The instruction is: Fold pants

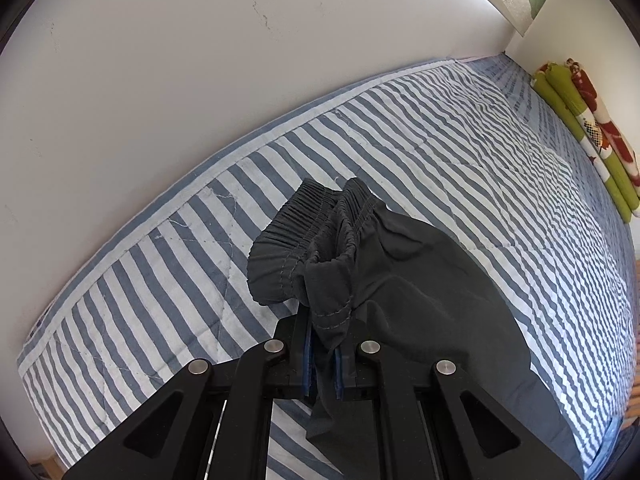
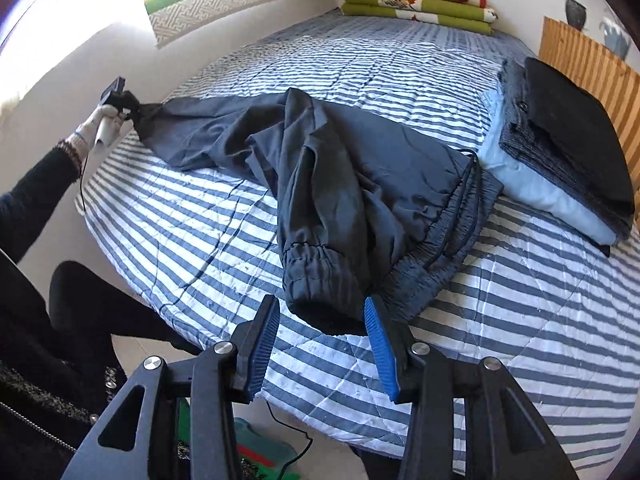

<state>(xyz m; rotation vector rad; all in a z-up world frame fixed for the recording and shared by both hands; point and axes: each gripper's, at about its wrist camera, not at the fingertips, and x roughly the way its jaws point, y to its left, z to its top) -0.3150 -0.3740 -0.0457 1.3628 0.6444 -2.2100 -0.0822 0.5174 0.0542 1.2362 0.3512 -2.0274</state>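
Dark fabric: pants (image 2: pixel 344 184), thin charcoal-navy cloth, spread crumpled across bed (image 2: pixel 520 320), running from far left edge to near right.
Pants, L end: one leg cuff (image 1: pixel 320 240), elastic & ribbed, bunched up above L hand-held gripper (image 1: pixel 322 360); rest of leg trails off to R over bed.
L hand-held gripper: nearly closed, blue pads pinching cuff cloth between them; a flap hangs below jaws. In R wrist view seen far left (image 2: pixel 120 100), held by a hand (image 2: pixel 98 124) w/ dark sleeve, leg pulled taut from it.
Pants, near end: 2nd leg cuff (image 2: pixel 320 280) lies folded back over middle of garment, resting on bed just ahead of R fingers.
Waistband: gathered elastic (image 2: pixel 436 256) w/ drawcord, flat on bed, R of that cuff, near clothes stack.
R hand-held gripper (image 2: pixel 322 344): jaws partly open, nothing gripped; hovers over bed, cuff just beyond & between fingertips, contact can't be told.
Bed cover: blue & white striped quilt, quilted stitching, a bit wrinkled.
Stack, R side: folded clothes (image 2: pixel 560 148), black on grey on pale blue, lying on bed, apart from pants.
Far end of bed: folded green/red/white blankets (image 2: pixel 416 2) by wall.
Wall: white, scuffed (image 1: pixel 200 60).
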